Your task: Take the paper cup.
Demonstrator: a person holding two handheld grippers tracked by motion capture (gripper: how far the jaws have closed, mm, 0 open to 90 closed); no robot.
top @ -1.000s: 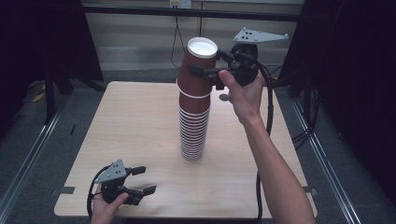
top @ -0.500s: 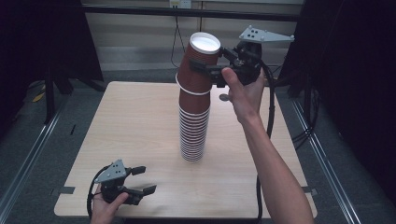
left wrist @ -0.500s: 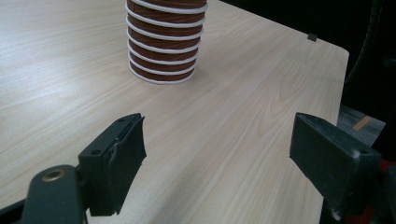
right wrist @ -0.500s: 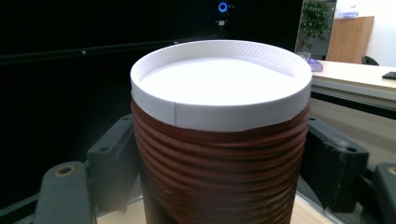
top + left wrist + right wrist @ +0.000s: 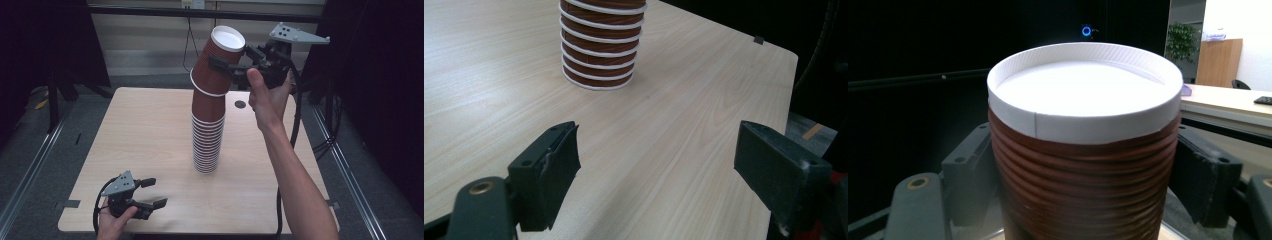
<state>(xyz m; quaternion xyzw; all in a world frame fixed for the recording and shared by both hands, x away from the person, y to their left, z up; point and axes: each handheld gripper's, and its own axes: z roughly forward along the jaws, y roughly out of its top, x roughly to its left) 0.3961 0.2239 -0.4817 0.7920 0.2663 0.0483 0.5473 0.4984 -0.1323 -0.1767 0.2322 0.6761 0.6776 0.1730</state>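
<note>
A tall stack of upside-down brown paper cups (image 5: 207, 142) stands in the middle of the wooden table (image 5: 140, 130). Its upper bunch of cups (image 5: 214, 75) leans to the right, off the line of the lower stack. My right gripper (image 5: 220, 59) is shut on this bunch just below the white top. In the right gripper view the jaws press both sides of the ribbed brown cups (image 5: 1083, 100). My left gripper (image 5: 153, 193) rests at the table's near left edge, open with nothing between its jaws. From the left gripper (image 5: 656, 160) the base of the stack (image 5: 599, 45) stands ahead.
A small dark round mark (image 5: 240, 104) lies on the table right of the stack. The right forearm reaches across the table's right side. Dark frames and cables stand beyond the far edge, with floor rails on both sides.
The right gripper has carried the upper bunch of cups a little up and to the right, tilting it more. The left gripper has stayed where it was.
</note>
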